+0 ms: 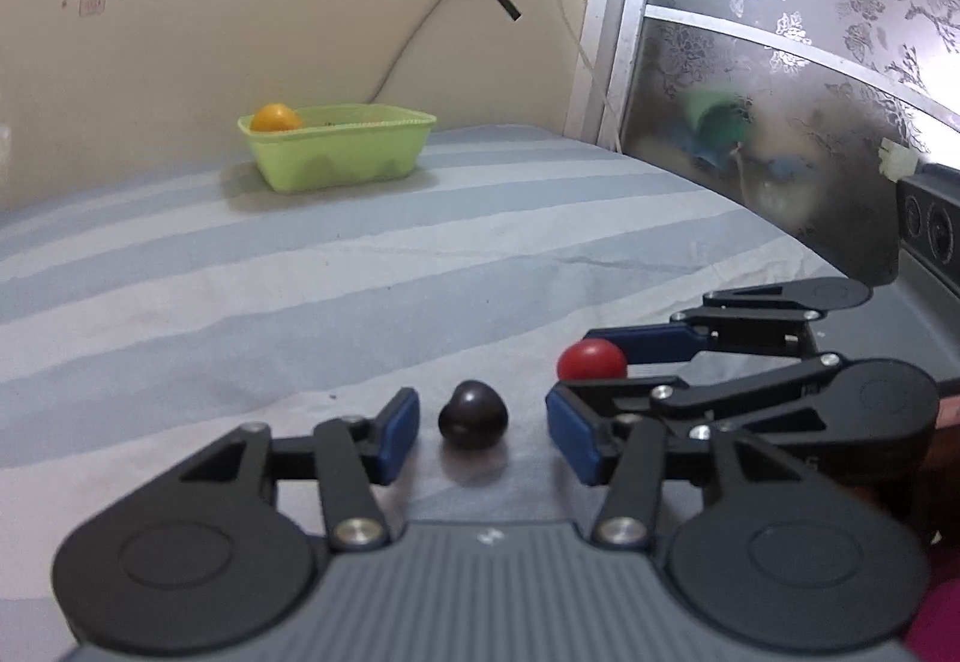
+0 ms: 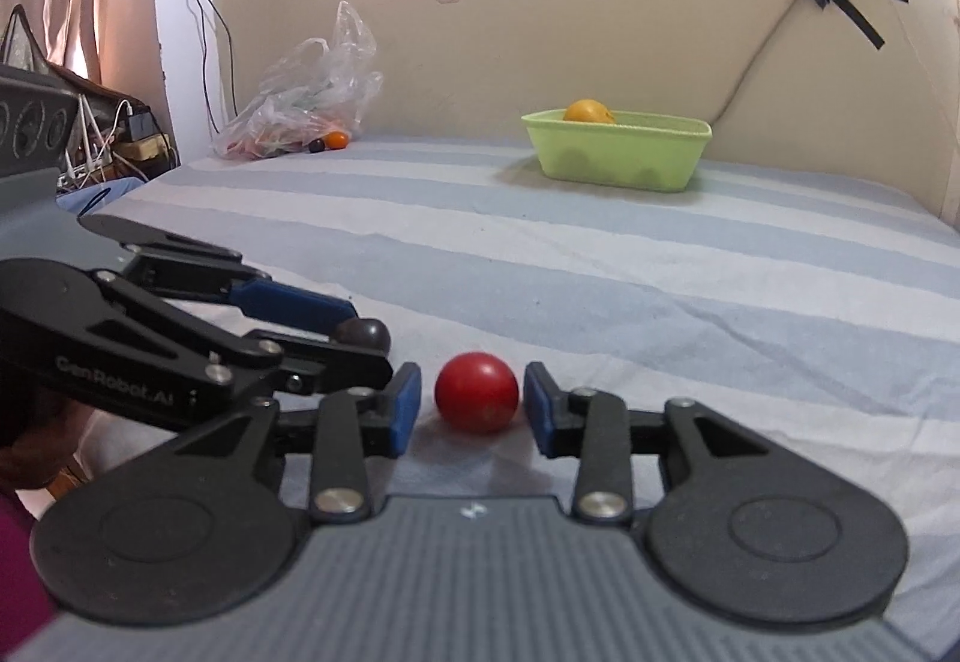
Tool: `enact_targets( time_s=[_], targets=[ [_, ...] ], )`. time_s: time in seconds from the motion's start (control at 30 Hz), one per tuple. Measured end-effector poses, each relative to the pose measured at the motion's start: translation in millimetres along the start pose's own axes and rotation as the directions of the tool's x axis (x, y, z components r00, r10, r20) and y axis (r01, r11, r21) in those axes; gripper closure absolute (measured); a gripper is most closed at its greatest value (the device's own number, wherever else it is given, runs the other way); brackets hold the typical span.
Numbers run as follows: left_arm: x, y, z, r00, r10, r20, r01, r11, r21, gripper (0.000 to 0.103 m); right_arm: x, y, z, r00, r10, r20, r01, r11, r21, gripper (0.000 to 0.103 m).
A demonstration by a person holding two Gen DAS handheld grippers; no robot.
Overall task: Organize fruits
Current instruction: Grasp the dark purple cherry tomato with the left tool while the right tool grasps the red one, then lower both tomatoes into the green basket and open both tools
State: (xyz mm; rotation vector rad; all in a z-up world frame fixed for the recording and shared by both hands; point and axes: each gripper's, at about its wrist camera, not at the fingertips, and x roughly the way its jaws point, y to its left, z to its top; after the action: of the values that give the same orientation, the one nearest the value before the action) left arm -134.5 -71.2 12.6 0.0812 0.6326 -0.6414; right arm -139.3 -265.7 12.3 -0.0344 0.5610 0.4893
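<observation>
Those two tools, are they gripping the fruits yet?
No. The left tool brackets the dark fruit and the right tool brackets the red fruit, both with gaps.

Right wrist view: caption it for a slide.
Right gripper, jaws open around a red fruit on the striped sheet; green basket beyond.

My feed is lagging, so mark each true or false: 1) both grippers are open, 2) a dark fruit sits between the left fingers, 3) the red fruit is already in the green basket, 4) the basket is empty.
1) True: left gripper and right gripper are both open.
2) True: the dark fruit lies on the striped sheet between them, ungripped.
3) False: the red fruit lies on the sheet between the right fingers.
4) False: the green basket holds an orange fruit.
</observation>
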Motion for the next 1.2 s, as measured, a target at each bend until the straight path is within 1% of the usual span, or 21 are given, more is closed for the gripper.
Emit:
enact_targets(
  time_s=[0.07, 0.17, 0.27, 0.3, 0.33, 0.37, 0.4, 0.47, 0.53, 0.6, 0.7, 0.77, 0.83, 0.93, 1.0, 1.07, 1.1, 1.13, 1.2],
  targets=[
    [-1.1, 0.8, 0.0, 1.000, 0.006, 0.004, -0.006, 1.000, -0.002, 0.048, -0.1, 0.1, -1.3, 1.000, -0.007, -0.004, 0.007, 1.000, -0.008, 0.062],
    [2.1, 4.7, -0.5, 1.000, 0.001, -0.013, -0.001, 1.000, -0.017, 0.048, -2.4, -1.3, -3.4, 1.000, -0.009, -0.002, 0.009, 1.000, -0.001, 0.062],
    [5.5, 6.9, 0.8, 1.000, -0.013, -0.017, 0.013, 1.000, -0.012, 0.052, -4.4, 0.2, -5.4, 1.000, -0.010, 0.002, 0.010, 1.000, -0.019, 0.063],
    [7.0, 7.0, 1.0, 1.000, -0.014, -0.021, 0.014, 1.000, -0.009, 0.059, -4.7, 0.5, -6.1, 1.000, -0.006, 0.001, 0.006, 1.000, -0.026, 0.064],
    [8.4, 6.7, 1.2, 1.000, -0.017, -0.023, 0.017, 1.000, -0.005, 0.071, -5.2, 0.3, -6.9, 1.000, 0.000, 0.002, 0.000, 1.000, -0.031, 0.072],
    [10.5, 7.8, 3.5, 0.999, -0.021, -0.027, 0.021, 1.000, 0.002, 0.076, -5.5, -0.4, -6.7, 1.000, 0.010, 0.006, -0.010, 0.999, -0.032, 0.072],
    [11.6, 8.6, 6.9, 0.999, -0.024, -0.030, 0.025, 1.000, 0.005, 0.077, -5.2, -0.6, -5.5, 1.000, 0.012, 0.008, -0.012, 0.999, -0.032, 0.072],
    [12.7, 12.3, 17.0, 0.997, -0.070, -0.029, 0.070, 0.997, -0.021, 0.077, -1.5, -6.3, 2.7, 1.000, 0.020, 0.015, -0.019, 1.000, -0.022, 0.072],
    [16.1, 18.8, 36.1, 0.995, -0.097, -0.004, 0.097, 0.994, -0.045, 0.077, 5.4, -19.1, 19.9, 0.998, 0.050, 0.027, -0.050, 0.999, 0.020, 0.072],
    [21.4, 27.3, 59.2, 0.994, -0.102, 0.030, 0.104, 0.993, -0.056, 0.077, 13.5, -31.8, 41.7, 0.997, 0.050, 0.057, -0.052, 0.998, 0.041, 0.072],
    [38.5, 46.8, 101.4, 0.990, -0.105, 0.091, 0.113, 0.991, -0.078, 0.077, 34.3, -60.9, 79.2, 0.992, 0.052, 0.113, -0.062, 0.995, 0.078, 0.072],
    [60.3, 65.4, 131.0, 0.988, -0.095, 0.123, 0.108, 0.989, -0.102, 0.076, 55.5, -80.6, 103.3, 0.989, 0.036, 0.145, -0.050, 0.994, 0.095, 0.072],
    [84.8, 85.3, 154.9, 0.987, -0.092, 0.131, 0.111, 0.982, -0.150, 0.076, 79.5, -97.5, 122.0, 0.988, 0.007, 0.157, -0.023, 0.995, 0.101, 0.072],
    [124.6, 116.4, 182.5, 0.988, -0.083, 0.129, 0.112, 0.964, -0.241, 0.076, 114.4, -119.7, 140.1, 0.989, -0.022, 0.147, 0.002, 0.991, 0.136, 0.072],
    [149.6, 133.9, 192.4, 0.992, -0.064, 0.110, 0.094, 0.951, -0.293, 0.077, 134.2, -130.4, 146.7, 0.990, -0.043, 0.132, 0.023, 0.988, 0.153, 0.071],
    [168.8, 147.3, 196.8, 0.993, -0.068, 0.092, 0.095, 0.937, -0.337, 0.077, 151.0, -136.4, 148.5, 0.992, -0.062, 0.113, 0.044, 0.987, 0.152, 0.071],
    [178.7, 153.1, 198.3, 0.994, -0.070, 0.079, 0.094, 0.929, -0.359, 0.076, 155.8, -138.1, 147.8, 0.992, -0.069, 0.107, 0.052, 0.987, 0.150, 0.070],
    [185.3, 156.8, 197.8, 0.996, -0.060, 0.069, 0.082, 0.925, -0.372, 0.070, 161.3, -139.8, 146.6, 0.992, -0.077, 0.099, 0.062, 0.987, 0.148, 0.070],
    [195.1, 161.7, 198.5, 0.998, -0.036, 0.042, 0.050, 0.916, -0.398, 0.064, 165.7, -143.9, 145.0, 0.991, -0.098, 0.095, 0.081, 0.984, 0.162, 0.068]
  ],
)
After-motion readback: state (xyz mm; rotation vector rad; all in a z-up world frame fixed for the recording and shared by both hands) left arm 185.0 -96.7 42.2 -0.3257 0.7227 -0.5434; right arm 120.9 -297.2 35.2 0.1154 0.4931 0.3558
